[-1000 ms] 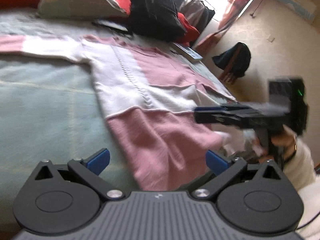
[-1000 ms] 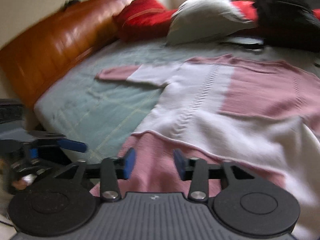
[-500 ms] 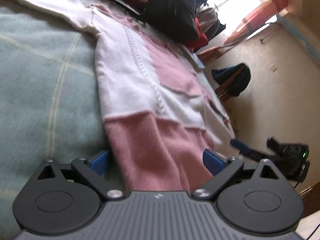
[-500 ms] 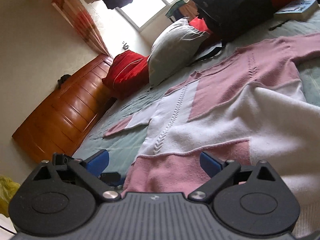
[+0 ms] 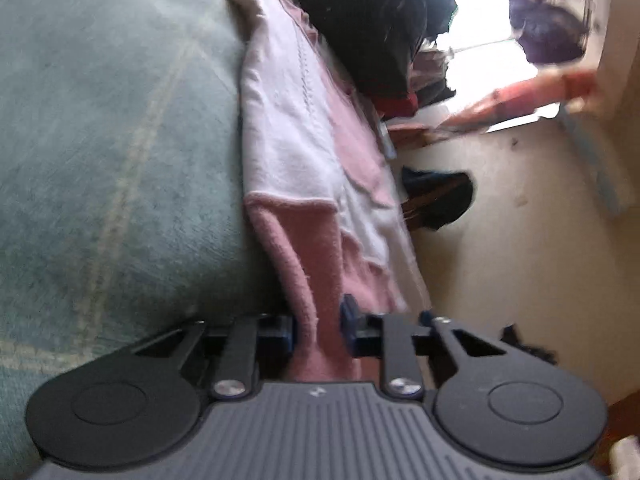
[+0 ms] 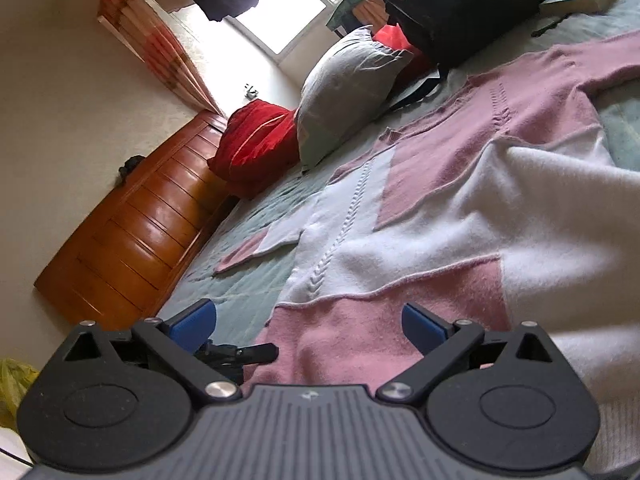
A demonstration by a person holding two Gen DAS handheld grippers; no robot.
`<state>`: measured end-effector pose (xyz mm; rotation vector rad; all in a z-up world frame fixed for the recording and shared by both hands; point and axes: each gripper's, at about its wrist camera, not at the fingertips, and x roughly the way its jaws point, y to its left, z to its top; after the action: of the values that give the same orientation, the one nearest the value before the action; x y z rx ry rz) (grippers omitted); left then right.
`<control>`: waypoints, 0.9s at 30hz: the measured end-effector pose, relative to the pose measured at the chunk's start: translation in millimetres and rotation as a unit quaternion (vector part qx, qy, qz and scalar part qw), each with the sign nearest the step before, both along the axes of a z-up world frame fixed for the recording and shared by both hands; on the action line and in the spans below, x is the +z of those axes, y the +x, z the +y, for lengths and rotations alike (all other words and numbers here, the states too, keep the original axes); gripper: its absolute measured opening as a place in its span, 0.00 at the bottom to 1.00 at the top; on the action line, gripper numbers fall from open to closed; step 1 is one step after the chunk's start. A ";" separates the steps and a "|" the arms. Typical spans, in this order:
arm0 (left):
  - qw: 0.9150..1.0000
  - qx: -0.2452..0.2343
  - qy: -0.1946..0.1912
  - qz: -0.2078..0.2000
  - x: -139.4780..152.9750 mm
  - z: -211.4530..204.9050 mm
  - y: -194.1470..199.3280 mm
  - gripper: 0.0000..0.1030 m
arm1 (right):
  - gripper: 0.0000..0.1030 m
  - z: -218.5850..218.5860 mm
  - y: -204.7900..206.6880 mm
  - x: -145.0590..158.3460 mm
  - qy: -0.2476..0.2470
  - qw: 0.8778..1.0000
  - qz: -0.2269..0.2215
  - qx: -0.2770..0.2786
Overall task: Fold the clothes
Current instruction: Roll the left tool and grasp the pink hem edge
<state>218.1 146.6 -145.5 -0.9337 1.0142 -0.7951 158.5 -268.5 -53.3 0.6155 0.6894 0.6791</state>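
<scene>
On the bed: pink-and-white sweater spread flat.
Left gripper: jaws pinched on sweater's pink hem.
Right gripper: jaws wide open over hem, holding nothing.

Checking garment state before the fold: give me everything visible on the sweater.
The sweater is a soft knit in pink and white blocks with a cable rib down the front. It lies spread flat, front up, on the green quilt, one sleeve out to the side. The left gripper pinches the pink hem; the right gripper is open over the hem.
</scene>
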 end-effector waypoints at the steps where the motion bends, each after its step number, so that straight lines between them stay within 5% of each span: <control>1: 1.000 0.002 -0.005 0.000 -0.9 0.8 -4.2 0.24 | 0.98 -0.3 -0.5 -0.6 -0.001 1.000 0.001 -0.001; 8: 1.000 0.012 0.011 -0.014 -2.3 -7.8 -9.7 0.19 | 0.99 -2.0 -4.1 -5.2 -0.004 1.000 0.005 -0.005; 14: 0.996 0.055 0.060 -0.042 31.3 13.9 -24.1 0.07 | 0.99 -3.1 -7.2 -5.1 -0.024 1.000 0.001 -0.012; 19: 0.993 0.083 0.077 -0.039 37.9 30.6 -28.9 0.06 | 0.99 -1.4 -8.4 -4.1 -0.055 0.998 -0.002 -0.018; 20: 0.993 0.084 0.080 -0.036 37.3 32.0 -29.2 0.08 | 0.99 -1.0 -9.0 -3.8 -0.063 0.998 -0.004 -0.018; 23: 0.993 0.079 0.085 -0.025 32.1 30.9 -29.0 0.41 | 0.99 -4.8 -12.7 -3.8 -0.061 0.998 -0.005 -0.020; 27: 0.995 0.061 0.068 -0.042 27.7 26.2 -32.2 0.57 | 0.99 -10.3 -15.5 -5.5 -0.061 0.998 0.000 -0.026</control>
<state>185.9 172.8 -117.8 -0.8302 0.9166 -0.6491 143.0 -278.8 -58.8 0.5201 0.7072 0.5840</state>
